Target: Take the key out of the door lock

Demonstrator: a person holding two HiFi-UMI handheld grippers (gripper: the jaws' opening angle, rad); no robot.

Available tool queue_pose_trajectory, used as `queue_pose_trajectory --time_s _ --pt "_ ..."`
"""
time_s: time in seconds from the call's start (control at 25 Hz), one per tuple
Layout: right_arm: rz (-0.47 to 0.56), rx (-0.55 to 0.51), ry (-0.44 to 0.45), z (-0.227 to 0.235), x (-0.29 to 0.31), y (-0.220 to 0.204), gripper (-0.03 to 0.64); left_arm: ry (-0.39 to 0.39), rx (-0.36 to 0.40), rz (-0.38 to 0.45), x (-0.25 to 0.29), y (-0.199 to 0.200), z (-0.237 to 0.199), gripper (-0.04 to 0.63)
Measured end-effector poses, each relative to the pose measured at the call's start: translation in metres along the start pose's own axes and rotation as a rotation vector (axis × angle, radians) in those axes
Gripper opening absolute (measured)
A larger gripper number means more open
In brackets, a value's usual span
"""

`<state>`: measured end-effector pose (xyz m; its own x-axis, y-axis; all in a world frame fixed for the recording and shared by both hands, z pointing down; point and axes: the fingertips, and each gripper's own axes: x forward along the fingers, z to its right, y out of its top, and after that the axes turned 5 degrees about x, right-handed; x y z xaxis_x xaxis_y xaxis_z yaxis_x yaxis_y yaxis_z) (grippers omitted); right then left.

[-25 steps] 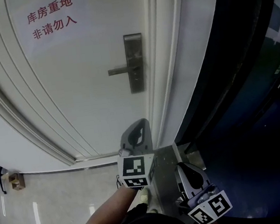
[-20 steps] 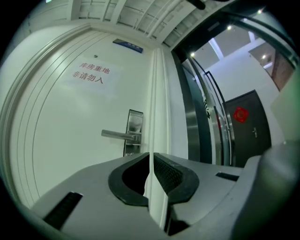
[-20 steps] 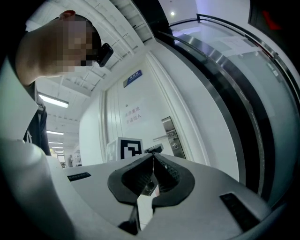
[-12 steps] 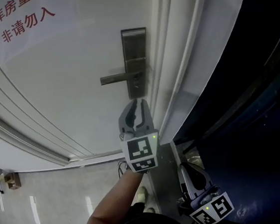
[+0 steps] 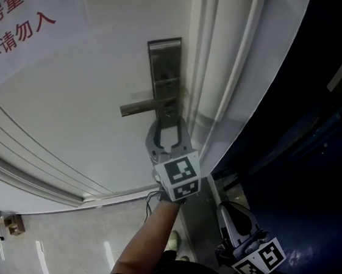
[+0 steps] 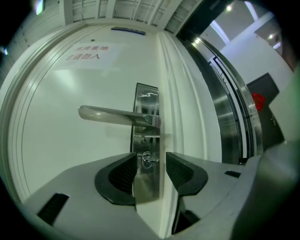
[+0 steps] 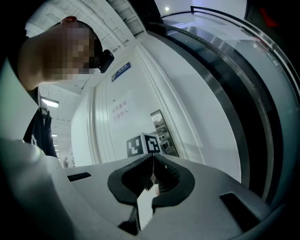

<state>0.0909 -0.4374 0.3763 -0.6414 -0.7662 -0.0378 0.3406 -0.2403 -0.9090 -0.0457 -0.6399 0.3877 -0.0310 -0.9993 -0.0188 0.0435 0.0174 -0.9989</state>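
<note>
White door [image 5: 63,102], left hand-held gripper [image 5: 169,126] opening, key [image 6: 148,159] between jaws, right hand-held gripper [image 7: 153,164] closed.

Head view looks down at the lock plate [image 5: 166,66] (left gripper view faces it closely).

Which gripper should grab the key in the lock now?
Left. The left gripper is at the lock plate, jaws opening with the key lined up between them, untouched. The right gripper hangs low, shut, away from the door.
</note>
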Motion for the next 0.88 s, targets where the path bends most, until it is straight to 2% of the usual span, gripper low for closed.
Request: queue_pose_trajectory --time_s 0.52,0.64,0.88 --pt "0.006 0.019 -0.015 0.018 0.006 0.004 0.017 0.111 0.049 -0.037 0.036 -0.008 -0.003 0.170" --pt "0.011 0.022 -0.023 0.021 0.003 0.006 0.017 0.131 0.067 -0.051 0.039 -0.009 -0.003 0.136" --pt "0.018 0.024 -0.032 0.024 -0.002 0.008 0.017 0.146 0.067 -0.061 0.038 -0.009 -0.003 0.124"
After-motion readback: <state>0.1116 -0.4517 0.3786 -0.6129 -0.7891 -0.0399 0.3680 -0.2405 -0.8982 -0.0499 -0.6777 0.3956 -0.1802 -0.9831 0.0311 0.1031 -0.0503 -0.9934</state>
